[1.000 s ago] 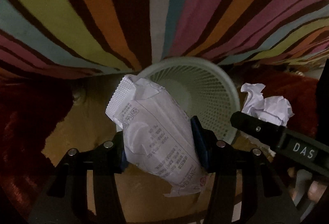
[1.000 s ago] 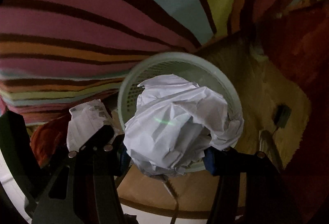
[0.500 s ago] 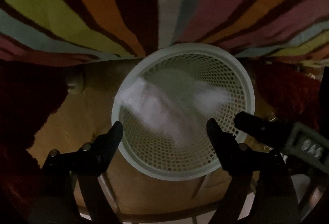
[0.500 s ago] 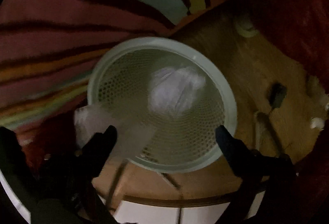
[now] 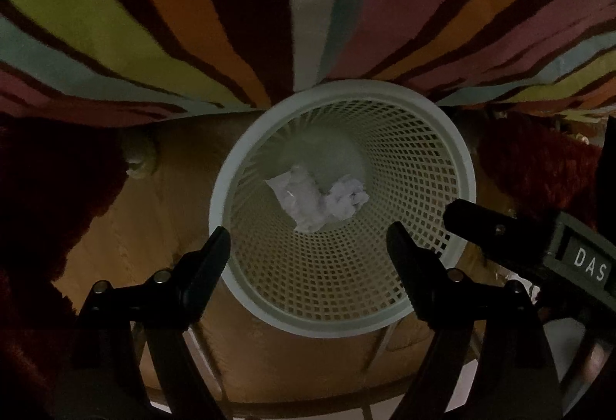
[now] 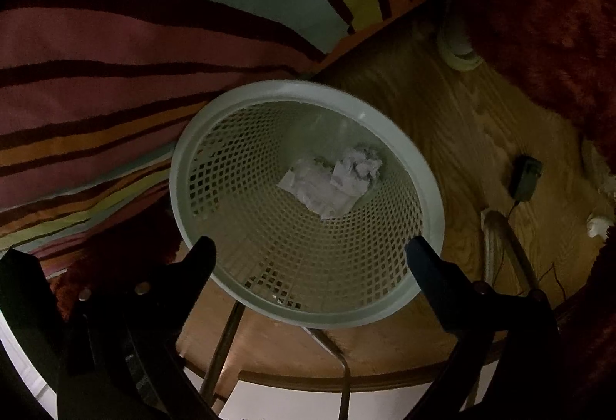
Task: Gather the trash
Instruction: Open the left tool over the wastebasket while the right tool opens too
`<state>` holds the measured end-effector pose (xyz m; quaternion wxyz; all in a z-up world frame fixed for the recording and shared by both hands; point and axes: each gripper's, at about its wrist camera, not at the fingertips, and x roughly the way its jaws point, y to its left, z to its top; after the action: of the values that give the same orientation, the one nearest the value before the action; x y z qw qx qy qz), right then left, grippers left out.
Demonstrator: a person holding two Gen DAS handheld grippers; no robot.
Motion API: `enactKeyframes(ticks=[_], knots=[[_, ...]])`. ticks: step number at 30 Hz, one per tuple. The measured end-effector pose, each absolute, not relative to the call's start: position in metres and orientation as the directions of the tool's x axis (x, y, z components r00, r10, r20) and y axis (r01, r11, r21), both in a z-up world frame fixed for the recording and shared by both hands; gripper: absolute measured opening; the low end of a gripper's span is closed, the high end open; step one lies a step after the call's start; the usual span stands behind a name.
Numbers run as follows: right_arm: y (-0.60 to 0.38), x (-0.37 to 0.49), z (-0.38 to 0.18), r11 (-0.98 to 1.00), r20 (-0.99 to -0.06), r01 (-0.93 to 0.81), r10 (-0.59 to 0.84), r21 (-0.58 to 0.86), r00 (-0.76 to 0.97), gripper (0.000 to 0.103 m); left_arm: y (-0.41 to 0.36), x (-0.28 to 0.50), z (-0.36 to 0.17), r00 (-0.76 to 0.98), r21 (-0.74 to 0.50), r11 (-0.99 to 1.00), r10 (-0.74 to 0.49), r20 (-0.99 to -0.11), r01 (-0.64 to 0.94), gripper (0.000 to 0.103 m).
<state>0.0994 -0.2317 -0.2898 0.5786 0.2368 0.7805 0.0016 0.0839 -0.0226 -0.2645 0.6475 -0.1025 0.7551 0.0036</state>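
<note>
A: Looking past the left gripper (image 5: 308, 239), its jaws are spread wide and carry nothing; the right gripper (image 6: 310, 252) is released and bare as well. Where is the trash?

B: Beyond both sets of jaws and below them, at the bottom of the mesh basket (image 5: 464, 166). The flat wrapper (image 5: 298, 194) lies there with the crumpled paper ball (image 5: 346, 198) touching its right side.

A: How would they handle?

B: Both are light and soft, I judge. The ball would crush under any squeeze, so take it across its middle. The wrapper looks like thin, slick film; pinch it across its narrow width, near one end.

A: Which way does the wrapper point?

B: In the right wrist view its long axis (image 6: 319, 189) runs on a slant, from upper left, farther from the jaws, down to lower right. The ball has no clear axis.

A: Outward of the basket?

B: Wooden floor (image 6: 454, 119), then the striped rug (image 5: 154, 15).
</note>
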Motion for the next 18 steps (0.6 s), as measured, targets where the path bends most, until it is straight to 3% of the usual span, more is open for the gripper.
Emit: enactKeyframes(ticks=[18], knots=[[-0.229,0.1,-0.255,0.883,-0.904,0.325,0.4,0.338,-0.149,0.095,-0.006,0.073,-0.237,-0.1,-0.147,0.968,-0.17,-0.98,-0.206,0.081]])
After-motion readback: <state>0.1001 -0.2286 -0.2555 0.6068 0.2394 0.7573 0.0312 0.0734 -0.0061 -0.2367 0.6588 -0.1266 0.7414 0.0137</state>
